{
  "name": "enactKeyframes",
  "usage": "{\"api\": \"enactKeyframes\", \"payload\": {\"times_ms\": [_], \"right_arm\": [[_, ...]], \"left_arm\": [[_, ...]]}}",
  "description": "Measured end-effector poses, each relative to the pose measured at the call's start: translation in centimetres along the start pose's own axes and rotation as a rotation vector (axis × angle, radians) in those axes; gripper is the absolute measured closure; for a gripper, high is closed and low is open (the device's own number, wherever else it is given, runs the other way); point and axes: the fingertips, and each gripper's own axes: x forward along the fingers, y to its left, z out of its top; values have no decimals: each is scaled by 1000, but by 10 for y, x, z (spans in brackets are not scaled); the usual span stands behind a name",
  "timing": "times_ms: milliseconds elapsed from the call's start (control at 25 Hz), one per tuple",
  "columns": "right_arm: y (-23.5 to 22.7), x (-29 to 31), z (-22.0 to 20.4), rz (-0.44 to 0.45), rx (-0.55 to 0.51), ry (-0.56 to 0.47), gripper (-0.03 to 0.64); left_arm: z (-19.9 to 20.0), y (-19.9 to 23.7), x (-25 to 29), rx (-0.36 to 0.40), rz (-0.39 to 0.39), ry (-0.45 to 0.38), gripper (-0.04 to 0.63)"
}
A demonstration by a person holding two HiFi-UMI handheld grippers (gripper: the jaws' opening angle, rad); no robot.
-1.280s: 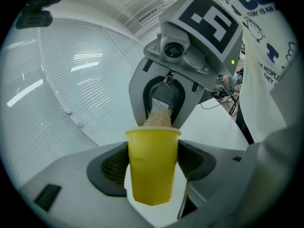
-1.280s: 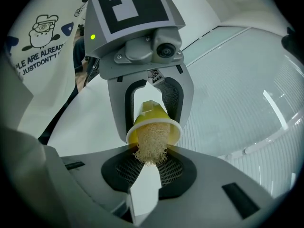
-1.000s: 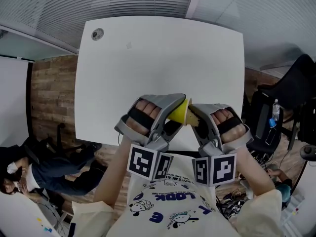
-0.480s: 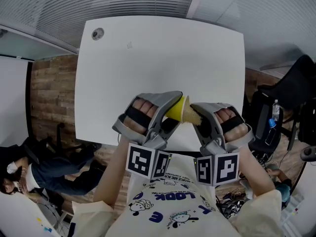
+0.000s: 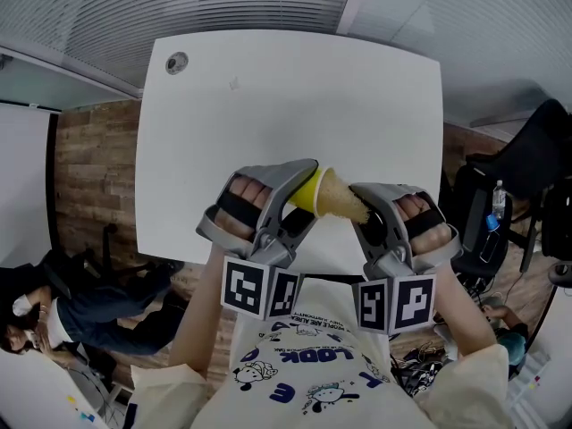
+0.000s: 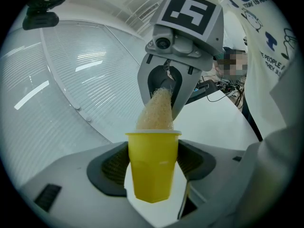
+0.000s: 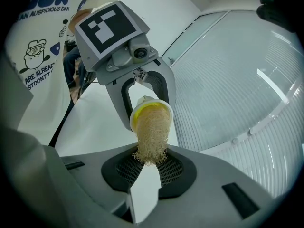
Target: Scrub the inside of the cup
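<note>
Since a second ago the two grippers have drawn apart: the left gripper has slid leftward and up a little, taking the cup with it, and more of the scrubber now shows between the cup's mouth and the right gripper. It reads as the outward half of a scrub stroke. The scrubber's tip is still inside the rim, so the work looks under way rather than finished, and a push back in would likely follow. The left gripper's jaws are clamped on the cup's lower body, one pad on each side. The right gripper's jaws are pinched on the scrubber's frayed tail end, with the grip unchanged over the last second. The cup is held in the air above the near edge of the white table, close to the person's chest, and tipped on its side with its mouth toward the right gripper. It is a yellow plastic cup, faceted low on the wall, with a thin rolled rim and no soil visible on the outside. The inside is hidden by the pale, fibrous scrubber that fills the mouth.
</note>
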Motion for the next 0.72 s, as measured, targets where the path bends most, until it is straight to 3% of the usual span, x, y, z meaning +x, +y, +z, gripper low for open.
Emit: {"api": "enactKeyframes", "payload": {"times_ms": [360, 560, 720], "right_arm": [[-7, -3, -1, 20, 164, -56, 551], [-15, -7, 0, 30, 316, -108, 551], [-33, -16, 1, -30, 474, -193, 551]], "left_arm": [[-6, 14, -4, -107, 35, -20, 258], [-4, 23, -5, -213, 65, -65, 258], [-2, 35, -9, -312, 98, -109, 258]]}}
